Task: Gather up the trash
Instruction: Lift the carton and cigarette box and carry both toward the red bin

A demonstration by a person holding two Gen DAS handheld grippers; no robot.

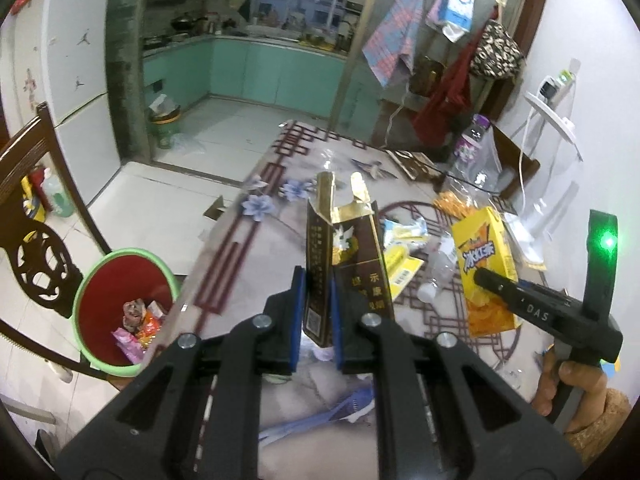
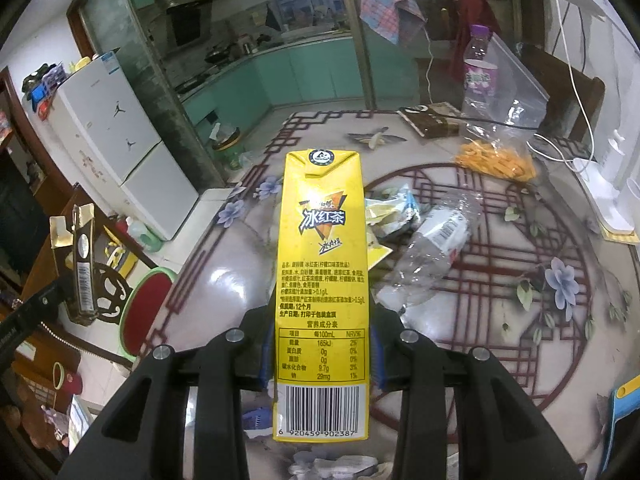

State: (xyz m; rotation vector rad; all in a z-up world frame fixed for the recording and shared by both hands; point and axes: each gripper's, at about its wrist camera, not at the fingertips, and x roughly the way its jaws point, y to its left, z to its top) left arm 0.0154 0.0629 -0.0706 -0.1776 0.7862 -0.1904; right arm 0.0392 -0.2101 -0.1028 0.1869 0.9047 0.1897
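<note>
My left gripper (image 1: 318, 320) is shut on a tall brown-and-gold carton (image 1: 344, 248) with its top flaps torn open, held upright over the table's left edge. Below and to its left on the floor stands a red bin with a green rim (image 1: 124, 304), with several wrappers inside. My right gripper (image 2: 320, 364) is shut on a yellow iced-tea carton (image 2: 320, 260), held above the table. In the right wrist view the brown carton (image 2: 80, 264) hangs at far left above the bin (image 2: 148, 312).
On the patterned table (image 2: 520, 280) lie a crushed clear bottle (image 2: 432, 252), crumpled wrappers (image 2: 392, 212), a bag of orange snacks (image 2: 496, 160) and a purple-label bottle (image 2: 480, 76). A dark wooden chair (image 1: 36, 240) stands beside the bin. A person's hand (image 1: 572, 384) grips the right tool.
</note>
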